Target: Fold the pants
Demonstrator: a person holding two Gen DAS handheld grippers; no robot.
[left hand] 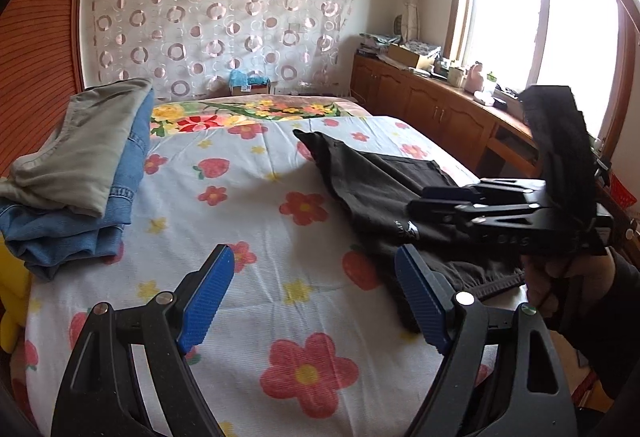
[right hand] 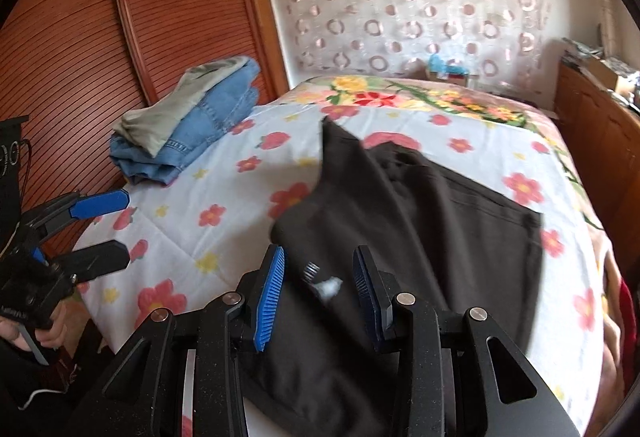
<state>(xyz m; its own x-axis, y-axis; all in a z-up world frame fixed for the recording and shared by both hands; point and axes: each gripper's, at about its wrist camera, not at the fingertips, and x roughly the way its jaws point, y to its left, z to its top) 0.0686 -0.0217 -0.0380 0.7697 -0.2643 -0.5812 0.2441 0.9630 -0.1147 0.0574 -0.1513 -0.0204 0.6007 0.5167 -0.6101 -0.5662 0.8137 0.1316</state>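
I see the pants (right hand: 420,205) spread on the bed (right hand: 224,237) just ahead of my right gripper's fingers (right hand: 270,297), the stack of folded clothes (left hand: 76,173) lying far left of my left fingers (left hand: 206,293).

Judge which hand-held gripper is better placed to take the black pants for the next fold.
Probably the right hand-held gripper: it hovers directly over the black pants, jaws apart and empty. The left hand-held gripper is open over bare floral sheet beside them.

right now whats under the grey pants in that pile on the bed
Folded blue jeans lie directly under the grey pants, and the floral sheet is under both. Whether anything else sits between or beneath the jeans is covered by the pile.
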